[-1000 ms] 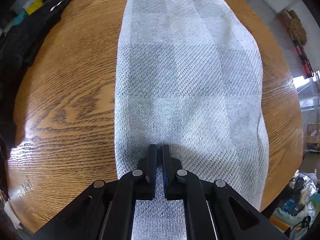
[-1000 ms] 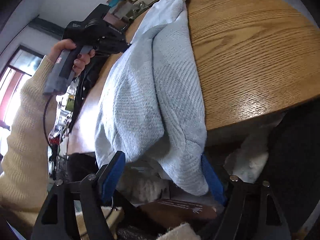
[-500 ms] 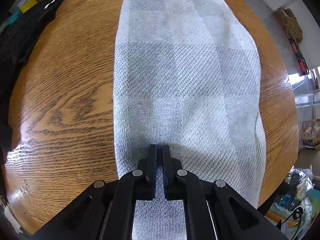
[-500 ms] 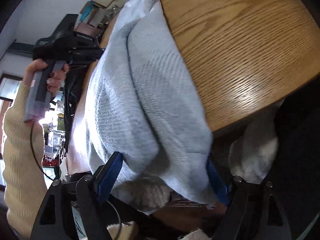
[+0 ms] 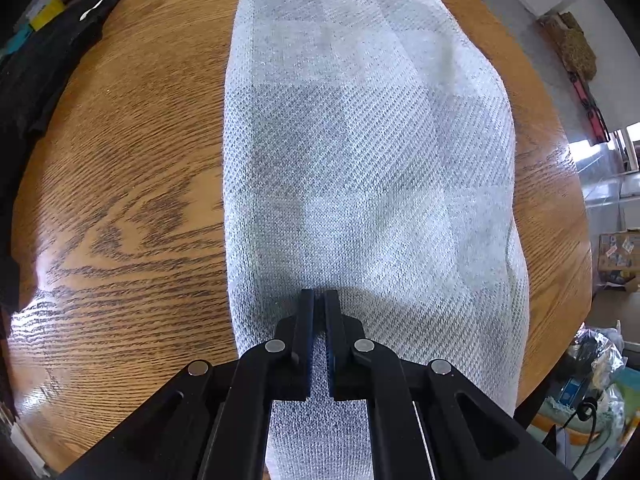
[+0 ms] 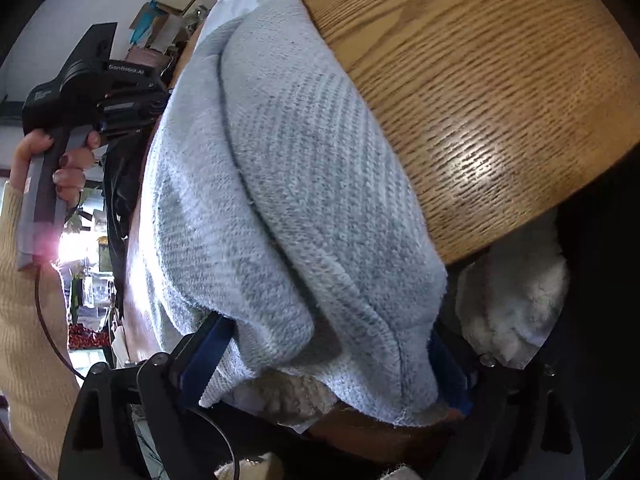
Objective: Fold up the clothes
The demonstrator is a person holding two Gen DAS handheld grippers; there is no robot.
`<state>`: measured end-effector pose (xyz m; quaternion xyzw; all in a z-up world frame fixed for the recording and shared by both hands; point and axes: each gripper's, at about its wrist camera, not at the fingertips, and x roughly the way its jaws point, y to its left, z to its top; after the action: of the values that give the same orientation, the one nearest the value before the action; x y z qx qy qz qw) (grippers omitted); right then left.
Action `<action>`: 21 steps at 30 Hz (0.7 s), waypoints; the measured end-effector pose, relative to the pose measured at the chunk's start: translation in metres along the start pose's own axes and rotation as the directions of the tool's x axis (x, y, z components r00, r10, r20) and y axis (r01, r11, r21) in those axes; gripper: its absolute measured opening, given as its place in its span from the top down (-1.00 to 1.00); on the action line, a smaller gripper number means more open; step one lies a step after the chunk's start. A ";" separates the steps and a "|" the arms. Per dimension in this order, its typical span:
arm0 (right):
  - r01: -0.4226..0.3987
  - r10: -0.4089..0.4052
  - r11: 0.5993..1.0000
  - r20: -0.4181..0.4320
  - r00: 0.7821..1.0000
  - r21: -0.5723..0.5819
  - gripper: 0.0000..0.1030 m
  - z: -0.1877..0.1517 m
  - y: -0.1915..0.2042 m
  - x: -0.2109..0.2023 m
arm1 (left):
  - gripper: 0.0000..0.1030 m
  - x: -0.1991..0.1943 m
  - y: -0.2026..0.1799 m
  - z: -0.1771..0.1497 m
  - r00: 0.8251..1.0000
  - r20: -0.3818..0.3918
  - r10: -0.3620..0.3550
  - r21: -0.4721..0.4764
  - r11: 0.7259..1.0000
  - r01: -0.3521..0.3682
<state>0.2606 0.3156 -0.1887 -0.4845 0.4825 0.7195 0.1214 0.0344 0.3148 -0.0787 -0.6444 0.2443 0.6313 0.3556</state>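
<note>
Jaws first: the left gripper has its jaws pinched together on a ridge of the pale grey-and-white knitted garment, pointing straight down at the round oak-grained wooden table. Over on the other side, the right gripper has its jaws spread wide and opening further, the blue pads standing either side of the garment's hanging end without pressing on it.

What's changed? A second ago that right gripper sat further back from the cloth; now it has dropped in and rolled, so the overhanging end fills the gap between its jaws. The left one has barely shifted its pinch while sliding a little across the table. To me that reads as an anchor on the left, a fresh grab lining up on the right, and the next fold about to start.

Now the room. The garment lies in a long, already doubled strip up the middle of the table, one end spilling over the near edge. Left of it is broad bare wood, with dark fabric heaped at the far left rim. Right of it, a narrower band of wood before the rim. The person's cream-sleeved hand holds the left gripper's handle.
</note>
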 end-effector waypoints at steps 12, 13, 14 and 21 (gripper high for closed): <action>0.094 -0.092 0.993 0.035 0.995 -0.076 -0.06 -0.016 0.052 0.000 | 0.87 0.004 -0.062 -0.016 0.969 -0.059 0.241 0.398 0.896 -0.198; 0.101 -0.098 0.991 0.036 0.995 -0.087 -0.01 -0.017 0.056 0.000 | 0.87 0.005 -0.067 -0.018 0.964 -0.057 0.258 0.432 0.877 -0.209; 0.107 -0.104 0.989 0.036 0.994 -0.098 0.06 -0.018 0.060 0.000 | 0.87 0.006 -0.072 -0.021 0.960 -0.054 0.275 0.466 0.857 -0.219; 0.118 -0.114 0.980 0.034 0.993 -0.160 0.41 -0.022 0.080 -0.005 | 0.87 0.009 -0.095 -0.047 0.963 -0.018 0.269 0.595 0.777 -0.206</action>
<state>0.2240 0.2589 -0.1398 -0.5113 0.3919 0.7538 0.1292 0.1374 0.3398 -0.0762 -0.4978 0.5248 0.5306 0.4418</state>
